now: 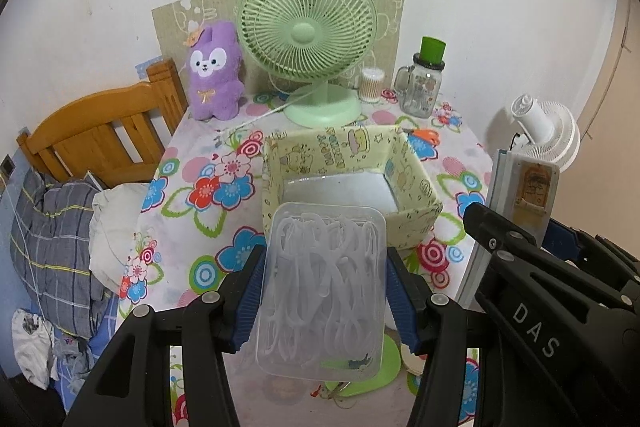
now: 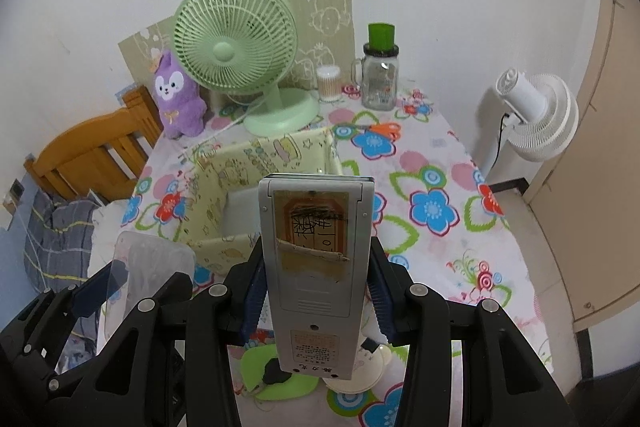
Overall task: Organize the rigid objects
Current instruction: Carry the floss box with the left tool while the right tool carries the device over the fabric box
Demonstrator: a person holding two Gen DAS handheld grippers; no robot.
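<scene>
Clear plastic box (image 1: 326,291) of white picks pinched in my L tool (image 1: 326,301), grey device (image 2: 316,267) pinched in R tool (image 2: 316,297), both above & just short of yellow bin (image 1: 416,183) on surface (image 1: 192,187).

A: The clear box (image 1: 324,291) is thin plastic, semi-glossy, w/ white plastic picks inside; the silver-grey device (image 2: 316,267) looks matt plastic, old paper label peeling.

B: Agree; the tablecloth (image 1: 208,187) is soft printed cloth; the yellow bin (image 1: 412,183) is fabric too, smooth grey bottom; the green fan (image 1: 306,31) is smooth plastic; the jar (image 1: 420,87) is glossy glass; the bed frame (image 1: 100,139) is varnished wood.
</scene>
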